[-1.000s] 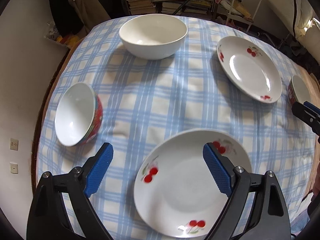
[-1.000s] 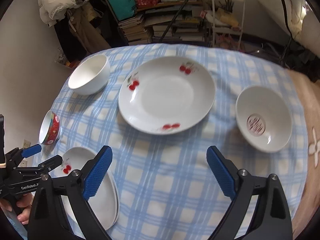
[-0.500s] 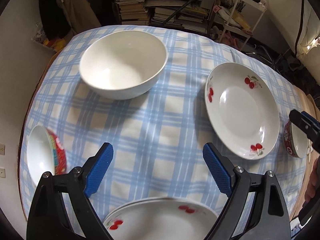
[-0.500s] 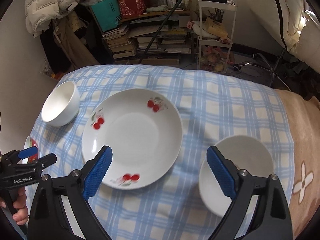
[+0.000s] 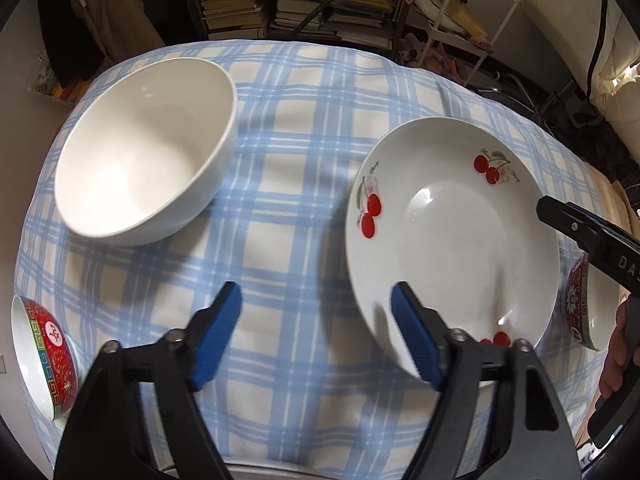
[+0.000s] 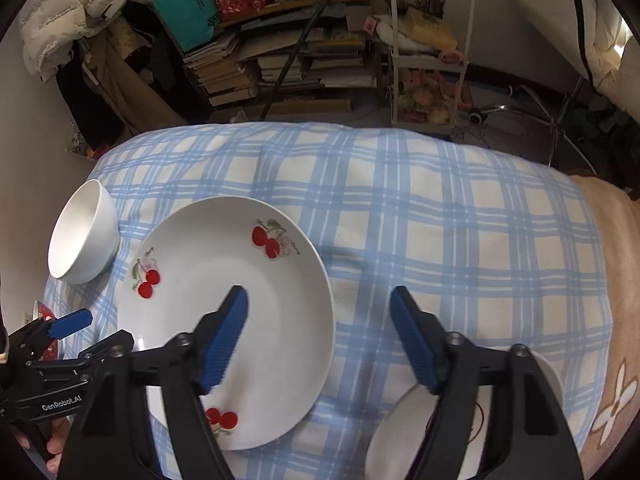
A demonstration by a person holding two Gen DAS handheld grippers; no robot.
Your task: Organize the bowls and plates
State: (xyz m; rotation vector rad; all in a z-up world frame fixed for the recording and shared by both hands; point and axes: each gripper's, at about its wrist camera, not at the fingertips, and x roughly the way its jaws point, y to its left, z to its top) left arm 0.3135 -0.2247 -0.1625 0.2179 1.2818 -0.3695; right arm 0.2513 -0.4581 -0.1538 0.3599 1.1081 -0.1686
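On the blue-and-cream checked tablecloth (image 6: 460, 240) lies a white cherry plate (image 6: 240, 312), flat and right way up, with red cherry sprigs printed round its rim. Just to its left in the right wrist view stands a plain white bowl (image 6: 82, 236), close to the plate's edge but apart from it (the left wrist view shows cloth between them). The right gripper (image 6: 318, 332) hangs over the plate's right-hand rim, one blue pad (image 6: 226, 336) above the plate's well and the other above bare cloth; its jaws have just been closing, yet they stand apart and neither pad presses on the plate. The left gripper (image 5: 316, 334) is over the same plate's near left edge, its right pad (image 5: 414, 340) above the rim and its left pad over the cloth; its jaws too have just been closing and are likewise parted with nothing clamped. A red patterned bowl (image 5: 48, 356) sits at the table's left edge, a second red patterned bowl (image 5: 580, 304) just past the plate on the right, a person's hand (image 5: 618, 356) beside it. Beyond the table, stacked books (image 6: 280, 64) and a white shelf cart (image 6: 428, 48) fill the floor.
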